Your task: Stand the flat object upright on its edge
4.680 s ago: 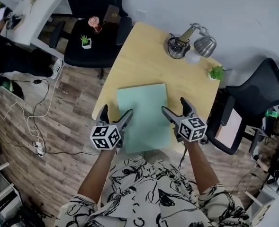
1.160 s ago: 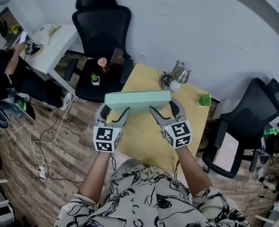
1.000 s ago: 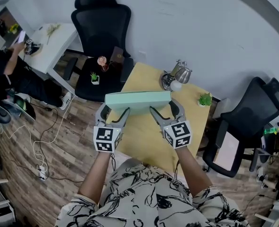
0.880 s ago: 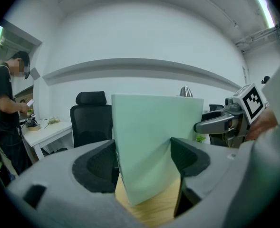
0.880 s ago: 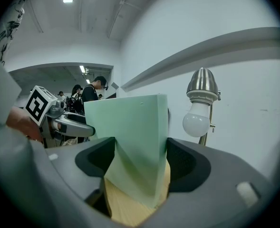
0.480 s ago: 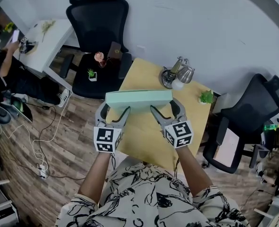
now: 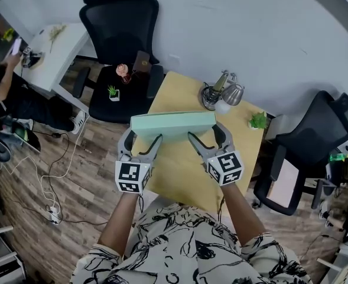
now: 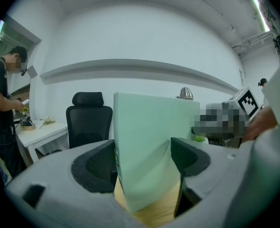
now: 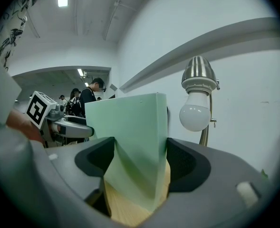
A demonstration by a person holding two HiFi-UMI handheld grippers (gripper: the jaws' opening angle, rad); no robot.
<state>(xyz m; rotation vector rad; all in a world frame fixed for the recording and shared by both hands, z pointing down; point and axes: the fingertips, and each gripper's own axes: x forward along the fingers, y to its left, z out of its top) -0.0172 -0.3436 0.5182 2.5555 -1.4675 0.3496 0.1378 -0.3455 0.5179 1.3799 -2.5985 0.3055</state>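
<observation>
In the head view a mint-green slab [image 7: 172, 123] stands on its long edge across the wooden table [image 7: 179, 173], thick, plain and square-cornered, its top edge level. The left gripper [image 7: 143, 138] clamps one end and the right gripper [image 7: 207, 135] the other. A desk lamp [image 7: 221, 93] and a small potted plant [image 7: 257, 121] sit at the table's far side, beyond the slab. The left gripper view shows what the head view cannot: both pads pressing the slab's faces, wood grain under its lower edge, and an office chair [image 8: 88, 122] behind. The right gripper view shows the same pinch on the opposite end, with the lamp's bulb [image 9: 195, 115] close behind the slab.
</observation>
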